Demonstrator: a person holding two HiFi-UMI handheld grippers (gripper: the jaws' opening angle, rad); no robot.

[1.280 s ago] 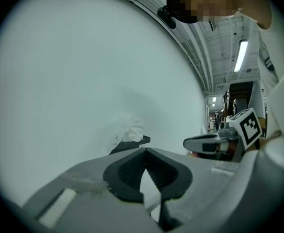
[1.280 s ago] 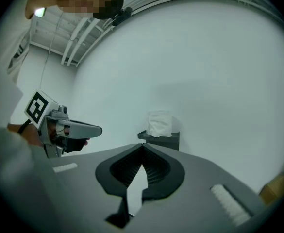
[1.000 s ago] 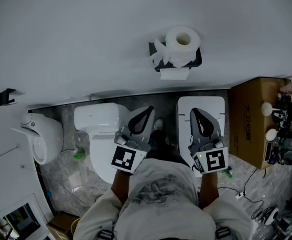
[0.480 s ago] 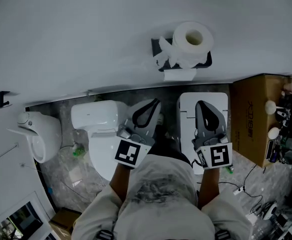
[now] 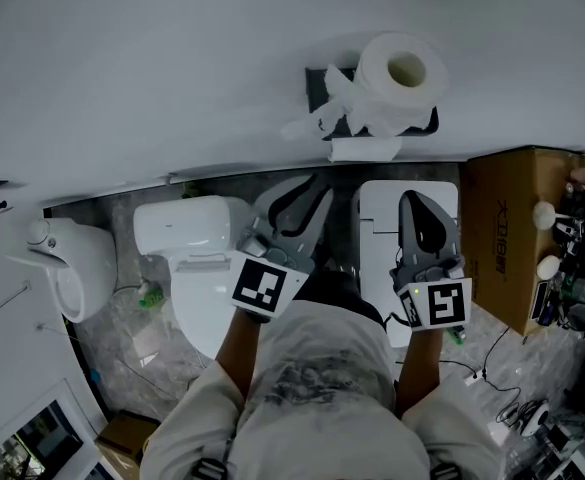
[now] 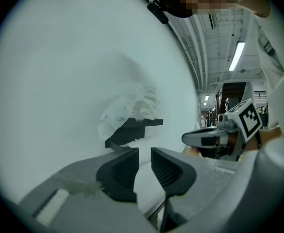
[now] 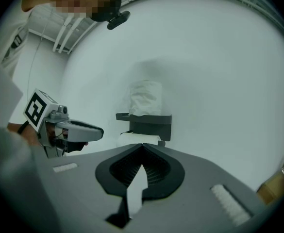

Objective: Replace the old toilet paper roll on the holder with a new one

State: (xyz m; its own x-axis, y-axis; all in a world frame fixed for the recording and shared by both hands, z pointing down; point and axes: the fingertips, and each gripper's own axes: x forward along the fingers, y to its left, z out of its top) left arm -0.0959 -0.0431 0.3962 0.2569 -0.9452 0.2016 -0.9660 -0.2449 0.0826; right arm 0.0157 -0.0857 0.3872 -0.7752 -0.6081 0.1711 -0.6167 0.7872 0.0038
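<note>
Toilet paper roll ahead on holder: left gripper, jaws just opening and empty, may pinch only the loose tail and tear it; right gripper clenched, empty.

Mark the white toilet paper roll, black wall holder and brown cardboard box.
white toilet paper roll (image 5: 378,68), head view, end face
black wall holder (image 7: 148,123), right gripper view, front edge
brown cardboard box (image 5: 492,238), head view, top

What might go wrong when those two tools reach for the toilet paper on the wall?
The roll seems to just sit on top of the black holder; a nudge might knock it to the floor.
Its crumpled loose paper hangs free and may snag or tear.
</note>
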